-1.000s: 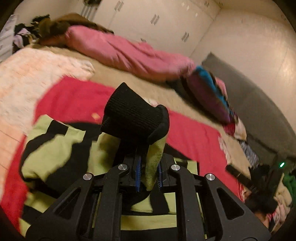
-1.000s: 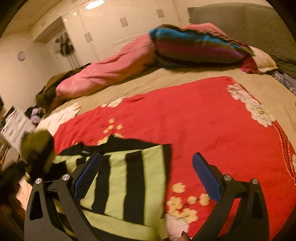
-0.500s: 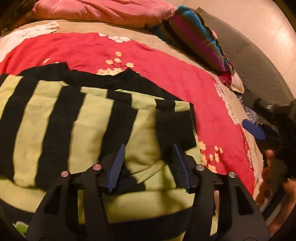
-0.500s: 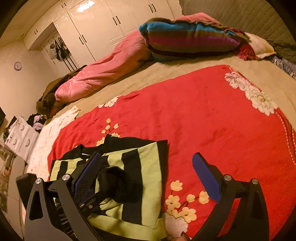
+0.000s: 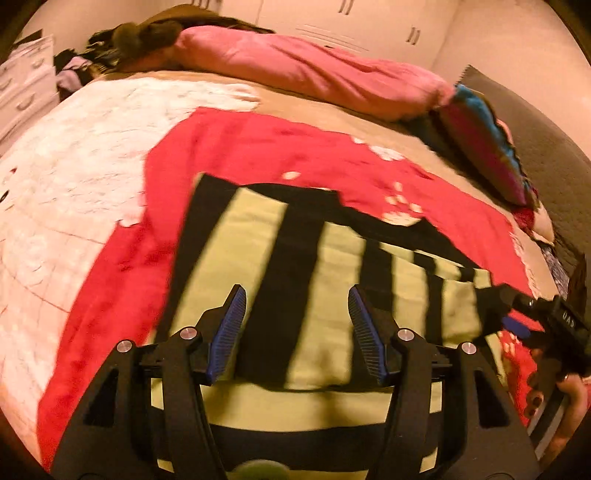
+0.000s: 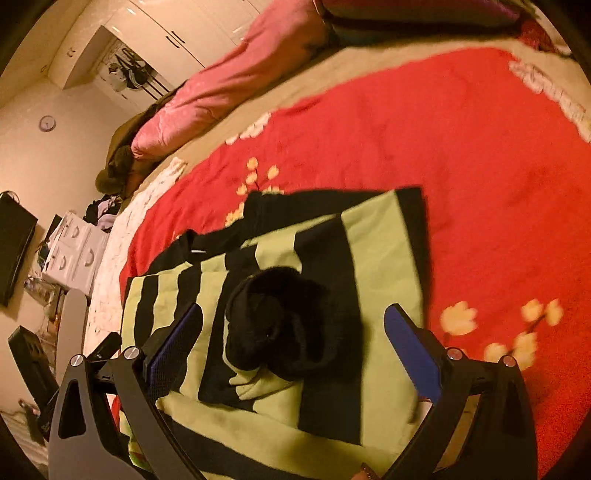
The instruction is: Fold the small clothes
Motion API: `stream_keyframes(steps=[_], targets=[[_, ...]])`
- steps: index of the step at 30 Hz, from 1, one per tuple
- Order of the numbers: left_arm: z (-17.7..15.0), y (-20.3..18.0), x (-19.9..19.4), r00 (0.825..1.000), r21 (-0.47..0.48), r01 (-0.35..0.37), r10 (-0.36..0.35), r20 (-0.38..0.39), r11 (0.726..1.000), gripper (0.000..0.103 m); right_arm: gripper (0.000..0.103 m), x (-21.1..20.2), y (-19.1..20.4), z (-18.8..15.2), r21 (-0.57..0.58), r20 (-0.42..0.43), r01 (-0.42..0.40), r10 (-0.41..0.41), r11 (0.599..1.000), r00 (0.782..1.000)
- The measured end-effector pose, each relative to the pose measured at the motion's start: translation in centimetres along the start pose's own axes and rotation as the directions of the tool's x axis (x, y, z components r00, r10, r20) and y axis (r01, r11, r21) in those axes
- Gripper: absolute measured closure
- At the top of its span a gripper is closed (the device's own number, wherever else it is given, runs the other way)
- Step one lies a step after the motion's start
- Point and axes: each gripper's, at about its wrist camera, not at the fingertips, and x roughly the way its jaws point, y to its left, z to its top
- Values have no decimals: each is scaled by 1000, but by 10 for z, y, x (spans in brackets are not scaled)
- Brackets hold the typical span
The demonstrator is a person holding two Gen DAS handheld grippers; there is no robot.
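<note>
Warm yellow light fills the bedroom: white wardrobe doors point(image 6: 207, 22) line the far wall, a round clock point(image 6: 47, 123) hangs left, white drawers point(image 6: 75, 254) stand beside the bed point(image 5: 314, 107).

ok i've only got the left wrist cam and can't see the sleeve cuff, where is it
Observer: In the right wrist view, the black cuff lies bunched on top of the striped sweater.
Operator: is the right gripper on it
Observer: No. The right gripper is open; the cuff shows between its fingers and neither pad presses on it.
Operator: sleeve lying flat?
Observer: No, the green sleeve fabric just below the cuff is rumpled.
</note>
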Motion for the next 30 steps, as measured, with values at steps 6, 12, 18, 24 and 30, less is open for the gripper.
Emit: stream_keyframes(steps=[6,12,18,24,30], targets=[[1,16,11,1000,4,-16,16,-25,1000,50,84,9,4,-1,-18,-27,-69,69,997,997],[-2,21,29,998,1,-26,26,-63,1000,50,85,-34,15,9,-108,65,-94,101,990,993],[-6,17,35,996,27,-39,41,-77,999,50,85,-14,-5,8,-101,10,67,-66,993,998],[-10,15,32,995,43,-43,46,-85,998,48,73,0,-17,0,-111,-43,177,-182,978,982],[-8,17,-3,999,41,-29,30,-33,999,44,66,-30,-12,6,-134,53,189,-184,973,982]])
